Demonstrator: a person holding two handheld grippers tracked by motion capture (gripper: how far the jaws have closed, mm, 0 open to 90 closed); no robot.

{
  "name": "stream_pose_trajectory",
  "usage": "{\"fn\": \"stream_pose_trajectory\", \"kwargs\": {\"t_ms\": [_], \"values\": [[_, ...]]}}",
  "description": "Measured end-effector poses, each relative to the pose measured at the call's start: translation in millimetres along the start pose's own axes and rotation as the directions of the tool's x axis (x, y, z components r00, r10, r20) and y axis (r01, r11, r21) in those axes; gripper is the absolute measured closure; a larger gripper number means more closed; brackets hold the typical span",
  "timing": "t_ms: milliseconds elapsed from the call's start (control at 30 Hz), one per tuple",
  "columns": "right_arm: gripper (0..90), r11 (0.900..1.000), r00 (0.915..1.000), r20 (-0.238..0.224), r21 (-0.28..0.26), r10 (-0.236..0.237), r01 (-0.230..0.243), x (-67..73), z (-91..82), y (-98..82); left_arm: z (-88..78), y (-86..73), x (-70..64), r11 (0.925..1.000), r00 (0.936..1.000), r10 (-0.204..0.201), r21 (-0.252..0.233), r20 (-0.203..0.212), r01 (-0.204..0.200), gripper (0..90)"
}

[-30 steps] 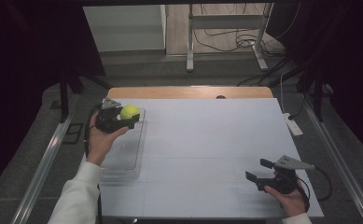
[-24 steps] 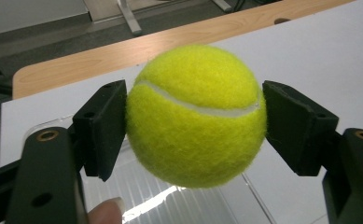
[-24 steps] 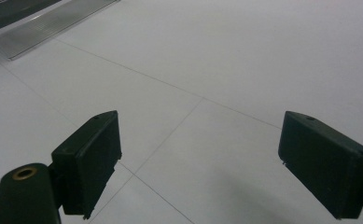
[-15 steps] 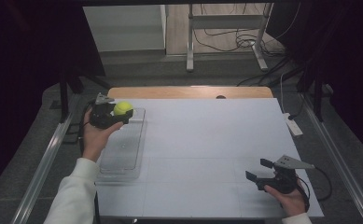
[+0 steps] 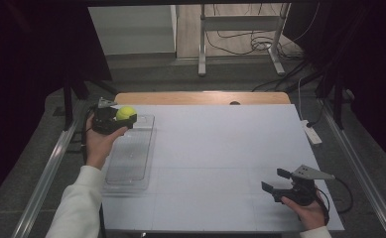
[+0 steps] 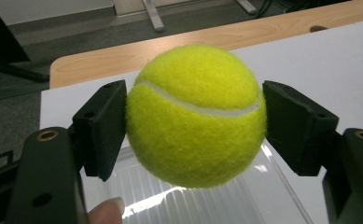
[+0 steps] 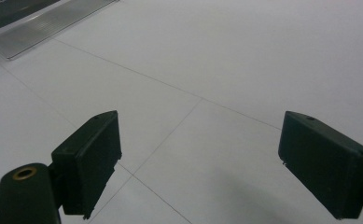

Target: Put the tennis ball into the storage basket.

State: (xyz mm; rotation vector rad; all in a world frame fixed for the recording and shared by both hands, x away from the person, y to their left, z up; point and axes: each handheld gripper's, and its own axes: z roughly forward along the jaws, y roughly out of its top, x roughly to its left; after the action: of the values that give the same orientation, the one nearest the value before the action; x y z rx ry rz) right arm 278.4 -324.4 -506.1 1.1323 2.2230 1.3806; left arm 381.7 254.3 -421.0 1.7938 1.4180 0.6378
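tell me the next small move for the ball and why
Probably lower the left gripper toward the tray before opening: its jaws clamp the ball above the tray's far end, and the right gripper sits open and apart.

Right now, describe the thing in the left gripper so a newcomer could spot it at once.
Start at the white table and go to its far left corner, where a clear plastic tray lies along the left edge. Over the tray's far end the left gripper is shut on a tennis ball. It is fuzzy, bright yellow-green with a white seam, the one vivid spot among white, clear and black things.
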Motion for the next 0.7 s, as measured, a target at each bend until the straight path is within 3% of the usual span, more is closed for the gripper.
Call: {"fn": "stream_pose_trajectory", "kwargs": {"t_ms": [233,700], "values": [[13.1,1.000,1.0000,0.001,0.002,-0.002,0.002,0.1,0.6,0.0,1.3,-1.5,11.4,0.9995,0.9992,-0.032,0.007,-0.025,0.032,26.2],[13.1,1.000,1.0000,0.002,0.002,-0.005,0.005,0.7,0.6,0.1,2.6,-4.2,16.1,0.9990,0.9989,-0.031,0.031,-0.036,0.032,26.2]]}}
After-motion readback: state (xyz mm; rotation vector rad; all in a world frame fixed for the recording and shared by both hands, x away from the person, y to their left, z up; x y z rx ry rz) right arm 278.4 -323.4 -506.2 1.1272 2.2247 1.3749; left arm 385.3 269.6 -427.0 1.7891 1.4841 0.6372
